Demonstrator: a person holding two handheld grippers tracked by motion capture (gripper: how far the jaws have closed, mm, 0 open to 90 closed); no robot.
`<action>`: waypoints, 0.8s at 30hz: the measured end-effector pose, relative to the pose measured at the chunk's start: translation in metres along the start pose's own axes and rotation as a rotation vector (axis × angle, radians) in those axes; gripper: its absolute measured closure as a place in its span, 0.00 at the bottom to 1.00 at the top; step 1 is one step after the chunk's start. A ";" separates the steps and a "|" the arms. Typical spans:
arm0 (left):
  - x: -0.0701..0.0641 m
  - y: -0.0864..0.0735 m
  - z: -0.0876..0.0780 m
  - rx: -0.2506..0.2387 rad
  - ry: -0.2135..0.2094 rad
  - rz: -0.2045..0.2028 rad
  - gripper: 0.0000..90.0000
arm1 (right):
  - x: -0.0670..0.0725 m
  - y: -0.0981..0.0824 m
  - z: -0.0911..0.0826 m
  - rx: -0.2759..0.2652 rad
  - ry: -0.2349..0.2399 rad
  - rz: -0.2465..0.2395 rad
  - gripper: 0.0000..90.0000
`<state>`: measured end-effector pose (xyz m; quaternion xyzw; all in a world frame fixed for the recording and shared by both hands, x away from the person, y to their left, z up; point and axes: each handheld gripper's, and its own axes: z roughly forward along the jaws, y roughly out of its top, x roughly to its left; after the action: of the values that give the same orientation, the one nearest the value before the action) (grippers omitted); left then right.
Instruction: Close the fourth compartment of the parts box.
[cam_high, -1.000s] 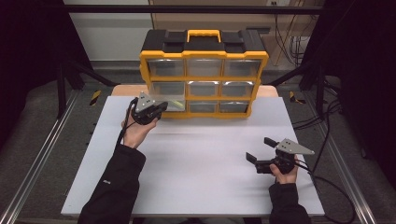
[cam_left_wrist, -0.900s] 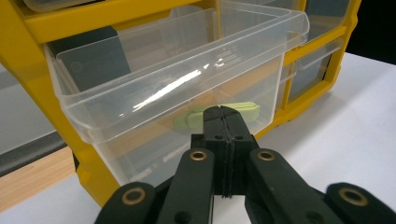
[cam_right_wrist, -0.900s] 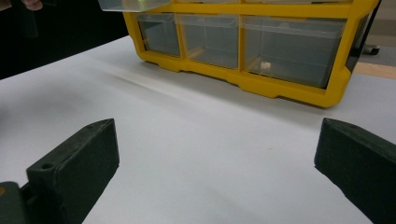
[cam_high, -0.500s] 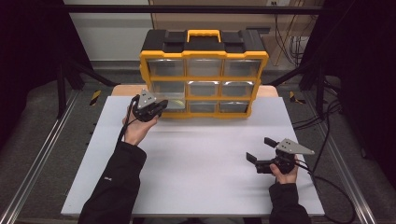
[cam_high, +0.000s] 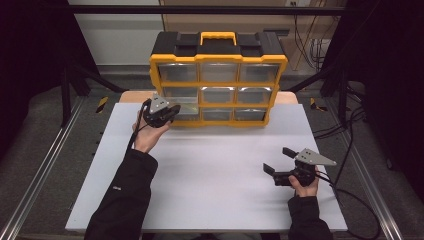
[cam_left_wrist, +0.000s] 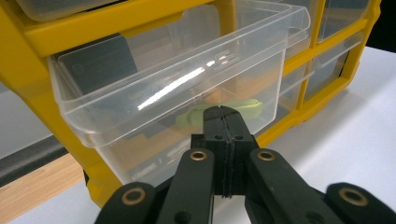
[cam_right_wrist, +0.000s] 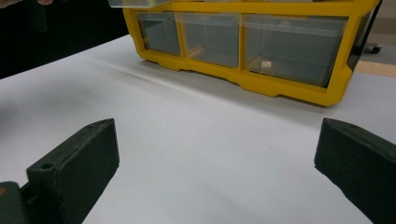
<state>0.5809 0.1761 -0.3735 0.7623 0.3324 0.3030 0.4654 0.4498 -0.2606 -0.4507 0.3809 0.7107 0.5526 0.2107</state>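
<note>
Since a second ago your left gripper (cam_left_wrist: 223, 122), jaws closed together, has barely moved at the organizer's (cam_high: 218, 80) pulled-out drawer (cam_left_wrist: 177, 88). Pull straight, level; the wide-open right gripper (cam_high: 280, 161) idles well in front.

The high view looks forward and down over the whole white table (cam_high: 210, 165) toward the yellow-and-black plastic drawer cabinet (cam_high: 218, 80) at its far edge. The left gripper view sits very close to that cabinet, facing a pulled-out clear plastic drawer (cam_left_wrist: 177, 88). The right gripper view looks low across the table at the cabinet's bottom row from farther off.
</note>
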 end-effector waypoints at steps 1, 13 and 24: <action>0.000 0.000 0.001 0.000 0.000 0.000 0.99 | 0.000 0.000 0.000 0.001 0.000 -0.001 0.00; 0.003 0.005 0.007 0.010 0.006 0.006 0.99 | 0.000 0.000 0.000 0.000 0.001 0.004 0.00; 0.007 0.006 0.012 0.008 0.021 -0.001 1.00 | 0.000 0.000 0.000 -0.003 0.003 0.002 0.00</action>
<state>0.5954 0.1730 -0.3711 0.7606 0.3388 0.3097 0.4591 0.4500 -0.2611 -0.4507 0.3806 0.7099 0.5544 0.2094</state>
